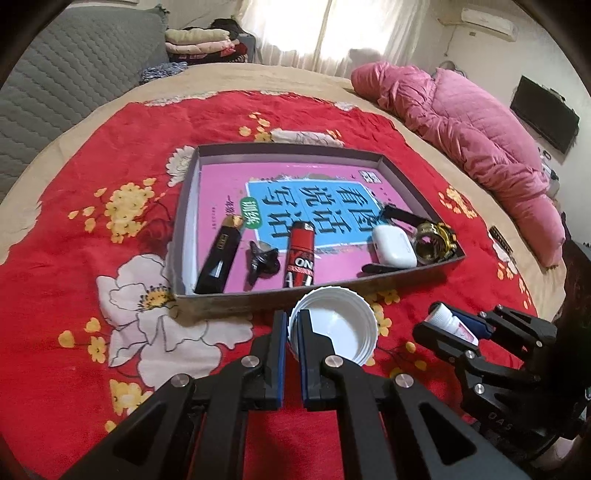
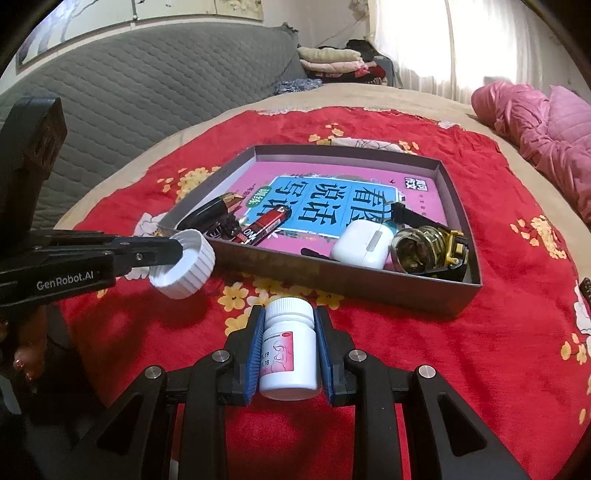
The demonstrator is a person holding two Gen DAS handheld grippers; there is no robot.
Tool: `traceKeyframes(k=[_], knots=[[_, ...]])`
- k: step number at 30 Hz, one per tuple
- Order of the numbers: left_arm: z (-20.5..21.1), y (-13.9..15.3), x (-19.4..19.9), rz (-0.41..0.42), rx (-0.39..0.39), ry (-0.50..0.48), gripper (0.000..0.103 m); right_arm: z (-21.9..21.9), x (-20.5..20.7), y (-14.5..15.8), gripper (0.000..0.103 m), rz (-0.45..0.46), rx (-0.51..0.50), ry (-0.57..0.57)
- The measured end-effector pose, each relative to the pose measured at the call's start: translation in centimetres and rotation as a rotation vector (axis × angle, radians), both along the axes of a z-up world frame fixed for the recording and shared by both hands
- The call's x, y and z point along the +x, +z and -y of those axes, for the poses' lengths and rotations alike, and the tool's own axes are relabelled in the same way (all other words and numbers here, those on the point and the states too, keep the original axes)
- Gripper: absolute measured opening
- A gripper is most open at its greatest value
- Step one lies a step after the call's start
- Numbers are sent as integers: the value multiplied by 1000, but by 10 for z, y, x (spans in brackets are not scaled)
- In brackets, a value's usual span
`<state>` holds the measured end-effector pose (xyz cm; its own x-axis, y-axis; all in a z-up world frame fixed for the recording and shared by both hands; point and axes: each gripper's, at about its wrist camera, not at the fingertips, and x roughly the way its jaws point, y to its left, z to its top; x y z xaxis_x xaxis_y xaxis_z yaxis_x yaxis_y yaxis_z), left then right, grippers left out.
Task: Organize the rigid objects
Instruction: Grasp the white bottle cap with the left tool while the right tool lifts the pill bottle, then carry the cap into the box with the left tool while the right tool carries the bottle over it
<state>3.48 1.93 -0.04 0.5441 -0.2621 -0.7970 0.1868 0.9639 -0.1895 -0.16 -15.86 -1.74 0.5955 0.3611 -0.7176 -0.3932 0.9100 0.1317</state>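
A white pill bottle (image 2: 288, 350) with a pink label is pinched lengthwise between the blue pads of the right gripper (image 2: 289, 321), held above the red cloth just short of the tray's near wall. A white ribbed cap (image 1: 334, 326), hollow side showing, is clamped by its rim in the left gripper (image 1: 293, 328), whose jaws are pressed nearly together on the thin wall; it is held just in front of the near wall as well. The shallow grey cardboard tray (image 1: 280, 297) is lined with a glossy pink and blue booklet (image 1: 310, 199) printed with large characters. Lying on it are seen a black rectangular lighter-like item (image 1: 218, 264) with a gold end, a small black spinning top (image 1: 262, 260), a red and black cylindrical battery (image 1: 300, 258), a smooth white earbud case (image 1: 393, 245), and a gold-toned watch (image 1: 434, 242) with a black strap. The tray is set on a red bedspread (image 1: 92, 155) patterned with white and yellow flowers, spread over a beige bed. A pink quilted duvet (image 1: 469, 136) is bunched at the far side, a grey quilted headboard (image 2: 140, 96) and folded clothes (image 1: 201, 42) stand beyond, and light is let in through pale curtains (image 1: 332, 29).
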Motion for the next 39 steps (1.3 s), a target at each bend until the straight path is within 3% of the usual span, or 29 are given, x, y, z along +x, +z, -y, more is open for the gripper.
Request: traceKeyframes(k=[15, 20, 30, 39], knots=[[-8, 20, 11, 98, -32, 57, 6, 11, 12, 35, 27, 88, 52, -67], [-2, 13, 28, 85, -40, 65, 6, 17, 23, 41, 27, 104, 55, -103], [10, -3, 46, 67, -33, 52, 6, 27, 51, 35, 27, 108, 45, -178], [29, -12, 59, 62, -23, 17, 6, 24, 65, 18, 27, 98, -28, -178]])
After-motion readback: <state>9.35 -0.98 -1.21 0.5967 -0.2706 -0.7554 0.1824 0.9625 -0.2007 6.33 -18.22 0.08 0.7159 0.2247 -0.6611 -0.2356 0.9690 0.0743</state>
